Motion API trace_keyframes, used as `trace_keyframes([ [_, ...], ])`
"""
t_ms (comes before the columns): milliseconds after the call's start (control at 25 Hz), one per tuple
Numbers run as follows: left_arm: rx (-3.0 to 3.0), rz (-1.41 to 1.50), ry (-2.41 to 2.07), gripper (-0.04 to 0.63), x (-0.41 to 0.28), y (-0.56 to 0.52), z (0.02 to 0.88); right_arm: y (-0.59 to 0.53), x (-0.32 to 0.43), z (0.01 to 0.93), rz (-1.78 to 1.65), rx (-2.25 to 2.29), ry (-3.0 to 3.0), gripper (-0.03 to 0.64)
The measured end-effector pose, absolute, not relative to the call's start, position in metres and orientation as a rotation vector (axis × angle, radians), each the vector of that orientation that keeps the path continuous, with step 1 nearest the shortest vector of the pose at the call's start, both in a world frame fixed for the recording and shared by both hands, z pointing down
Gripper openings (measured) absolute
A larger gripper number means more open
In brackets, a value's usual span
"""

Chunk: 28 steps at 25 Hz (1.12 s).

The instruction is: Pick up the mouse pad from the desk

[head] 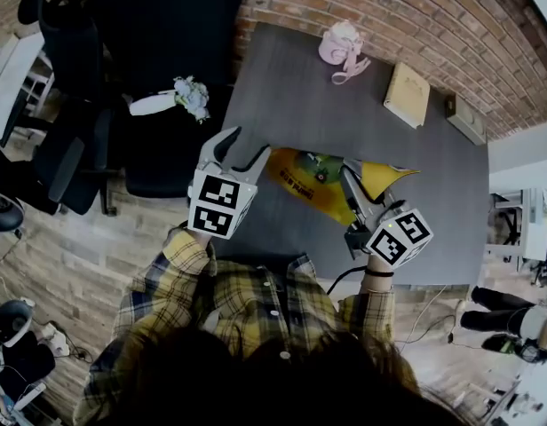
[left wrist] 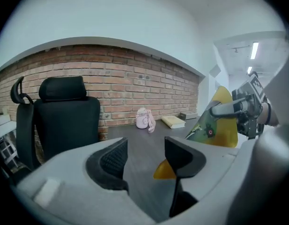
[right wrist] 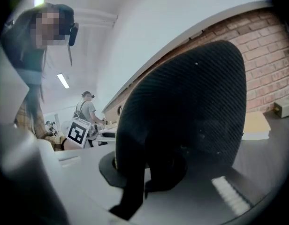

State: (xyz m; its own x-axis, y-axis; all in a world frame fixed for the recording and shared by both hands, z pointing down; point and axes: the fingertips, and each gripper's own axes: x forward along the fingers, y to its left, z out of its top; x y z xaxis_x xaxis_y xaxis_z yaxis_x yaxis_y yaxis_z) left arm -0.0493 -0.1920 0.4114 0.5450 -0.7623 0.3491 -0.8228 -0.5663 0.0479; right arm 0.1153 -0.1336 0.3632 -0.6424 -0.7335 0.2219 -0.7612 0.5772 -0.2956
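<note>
The yellow printed mouse pad hangs bent above the grey desk, clear of its top. My right gripper is shut on the pad's right part. In the right gripper view the pad's black underside fills most of the picture, clamped at its lower edge. My left gripper stands open at the pad's left edge, its pads not pressing on anything. In the left gripper view a yellow corner of the mouse pad shows just past the jaws, and the right gripper holds the pad up at the right.
A pink bottle with a strap, a cream book and a small box lie along the desk's far side by the brick wall. A black office chair stands left of the desk, with a white bundle on it.
</note>
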Motion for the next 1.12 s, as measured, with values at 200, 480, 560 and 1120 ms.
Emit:
trace_keyframes([
  [200, 2.612, 0.379, -1.332, 0.212, -0.046, -0.185, 0.394, -0.132, 0.119, 0.345, 0.343, 1.424, -2.645, 0.017],
  [480, 2.650, 0.334, -1.352, 0.176, -0.045, -0.176, 0.377, -0.130, 0.126, 0.335, 0.152, 1.568, -2.538, 0.015],
  [560, 2.652, 0.316, -1.367, 0.136, -0.046, -0.175, 0.373, -0.130, 0.127, 0.333, 0.119, 1.595, -2.516, 0.015],
  [1120, 2.673, 0.228, -1.410, 0.000, -0.045, -0.166, 0.358, -0.133, 0.135, 0.339, 0.088, 1.715, -2.436, 0.015],
])
